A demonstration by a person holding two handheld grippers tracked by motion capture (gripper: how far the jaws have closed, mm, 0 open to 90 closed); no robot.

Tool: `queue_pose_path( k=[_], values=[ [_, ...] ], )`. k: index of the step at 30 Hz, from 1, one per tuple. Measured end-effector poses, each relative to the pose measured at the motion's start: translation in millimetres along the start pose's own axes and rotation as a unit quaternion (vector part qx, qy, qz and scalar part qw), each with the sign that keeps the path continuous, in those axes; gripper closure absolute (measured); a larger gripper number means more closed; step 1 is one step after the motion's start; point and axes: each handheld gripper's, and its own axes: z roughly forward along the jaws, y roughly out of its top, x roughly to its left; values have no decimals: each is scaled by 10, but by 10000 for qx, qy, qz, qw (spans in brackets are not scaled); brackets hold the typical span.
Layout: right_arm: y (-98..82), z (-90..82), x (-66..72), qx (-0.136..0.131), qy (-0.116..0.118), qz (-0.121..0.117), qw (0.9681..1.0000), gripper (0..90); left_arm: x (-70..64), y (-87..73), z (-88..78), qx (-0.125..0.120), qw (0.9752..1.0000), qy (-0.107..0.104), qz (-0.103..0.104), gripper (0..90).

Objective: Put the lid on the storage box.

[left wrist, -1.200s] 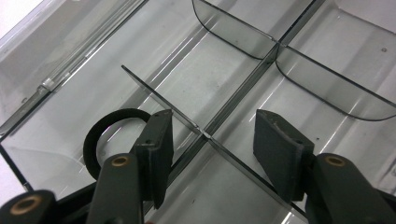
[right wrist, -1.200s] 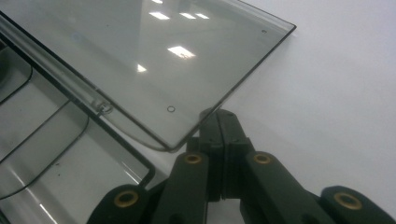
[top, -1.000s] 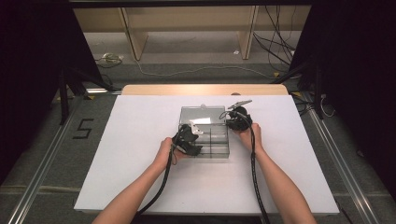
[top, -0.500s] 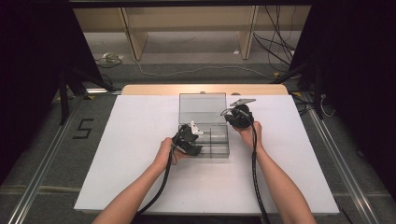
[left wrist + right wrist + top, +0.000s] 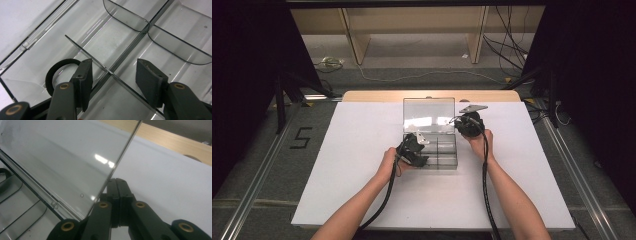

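A clear plastic compartment box (image 5: 442, 159) sits mid-table, its lid (image 5: 428, 114) standing nearly upright. My left gripper (image 5: 416, 149) hangs over the box's left side. In the left gripper view it (image 5: 113, 72) is open, its jaws straddling the crossing of the dividers (image 5: 125, 52) without touching them. A black ring (image 5: 52, 75) lies in the compartment beside the left jaw. My right gripper (image 5: 460, 122) is at the lid's right edge. In the right gripper view it (image 5: 117, 182) is shut with nothing between its jaws, and the lid (image 5: 62, 157) rests against its left jaw.
The box stands on a white sheet (image 5: 357, 150) over a wooden tabletop (image 5: 377, 96). Both forearms come in from the bottom, with cables trailing. Shelving and loose cables lie on the floor beyond the table's far edge.
The lid has swung up from a low tilt to nearly upright, with the right gripper following its edge. The left gripper has stayed put.
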Motion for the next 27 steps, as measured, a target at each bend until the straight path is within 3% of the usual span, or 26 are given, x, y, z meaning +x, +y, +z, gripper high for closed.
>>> queue_pose_path(
  k=[12, 20, 23, 27],
  values=[
    [47, -69, 8, -271, 76, -126, 9995, 900, 3, -1, -1, 0, 10000, -1, 4, 477],
    [80, -90, 29, -317, 123, -202, 9992, 900, -3, -9, -2, -98, 9999, 22, -78, 474],
    [79, -91, 26, -316, 130, -200, 9992, 900, 10, 7, -34, -266, 9993, 121, -212, 354],
    [77, -92, 25, -326, 154, -210, 9991, 900, 85, 45, -189, -621, 9972, 289, -311, 274]
  ],
)
